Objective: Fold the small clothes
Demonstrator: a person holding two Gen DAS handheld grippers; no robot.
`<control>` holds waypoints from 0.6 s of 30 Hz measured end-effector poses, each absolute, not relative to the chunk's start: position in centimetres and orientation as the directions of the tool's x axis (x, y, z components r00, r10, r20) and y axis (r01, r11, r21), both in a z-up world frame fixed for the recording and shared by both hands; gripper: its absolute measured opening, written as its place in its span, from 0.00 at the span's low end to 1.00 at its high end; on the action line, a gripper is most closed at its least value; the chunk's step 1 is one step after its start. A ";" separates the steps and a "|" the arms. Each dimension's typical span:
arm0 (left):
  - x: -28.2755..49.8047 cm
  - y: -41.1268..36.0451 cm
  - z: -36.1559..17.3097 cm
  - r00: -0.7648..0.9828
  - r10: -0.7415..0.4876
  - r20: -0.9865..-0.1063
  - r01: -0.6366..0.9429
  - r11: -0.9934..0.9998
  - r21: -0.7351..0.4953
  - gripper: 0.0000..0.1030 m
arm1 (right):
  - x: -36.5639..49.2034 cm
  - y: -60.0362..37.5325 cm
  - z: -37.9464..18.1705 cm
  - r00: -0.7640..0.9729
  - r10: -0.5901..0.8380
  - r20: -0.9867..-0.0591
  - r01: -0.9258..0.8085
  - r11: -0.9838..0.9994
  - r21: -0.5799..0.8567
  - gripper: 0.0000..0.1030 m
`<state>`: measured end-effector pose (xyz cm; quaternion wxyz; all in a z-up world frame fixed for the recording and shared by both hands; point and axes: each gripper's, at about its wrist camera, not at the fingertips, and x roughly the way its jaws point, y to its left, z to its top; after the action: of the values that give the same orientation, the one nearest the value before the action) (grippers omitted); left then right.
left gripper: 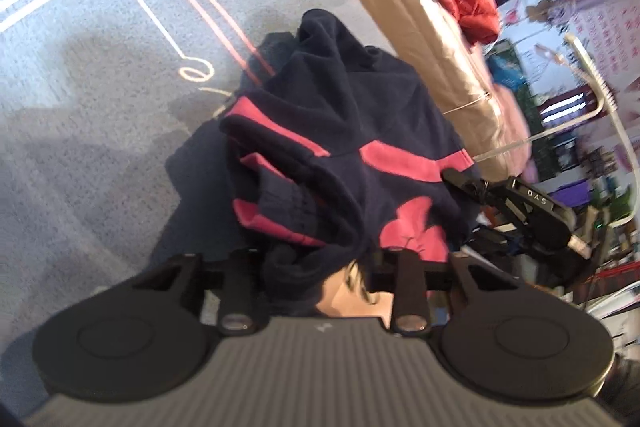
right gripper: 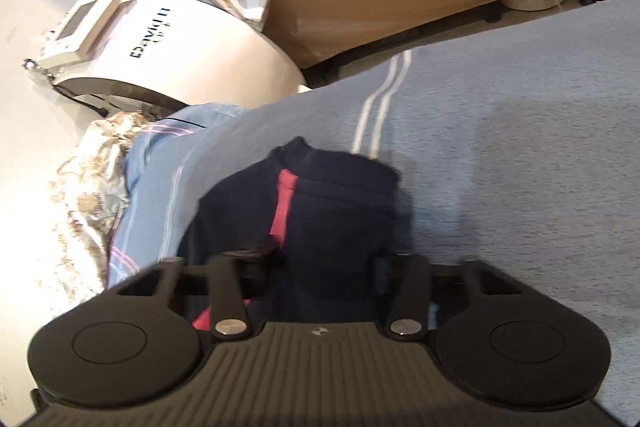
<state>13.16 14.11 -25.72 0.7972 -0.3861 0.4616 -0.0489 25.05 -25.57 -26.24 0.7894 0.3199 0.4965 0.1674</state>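
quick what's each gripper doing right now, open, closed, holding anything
Left gripper: shut on the navy and pink garment, lifting it.
Right gripper: shut on the same garment, seen at its edge in the left view.

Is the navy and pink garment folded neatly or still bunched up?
Bunched up. The navy and pink garment hangs in loose creases between the left tongs and right tongs, over the blue blanket.

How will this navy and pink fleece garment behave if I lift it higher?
The navy fleece garment is probably floppy: it hangs bunched in deep folds. Thick pile suggests it grips rather than slips. Loose parts will likely drag on the blue bedspread.
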 end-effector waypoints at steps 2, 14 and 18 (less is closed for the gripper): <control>13.7 13.4 -25.1 0.546 -0.406 -0.733 -0.259 0.750 -0.608 0.24 | 24.9 -25.7 -26.2 0.458 0.571 -0.681 0.064 0.743 0.667 0.39; 15.6 10.5 -21.8 0.465 -0.291 -0.836 -0.222 0.876 -0.428 0.18 | 24.0 -23.2 -23.1 0.507 0.427 -0.749 0.004 0.867 0.498 0.19; 15.5 10.2 -20.3 0.475 -0.288 -0.832 -0.179 0.893 -0.412 0.16 | 23.6 -22.5 -21.3 0.531 0.405 -0.744 -0.043 0.890 0.453 0.17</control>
<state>15.46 10.16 -20.27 0.8277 -0.2287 0.5114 -0.0329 23.62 -22.55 -21.26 0.8532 0.1941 0.4660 0.1312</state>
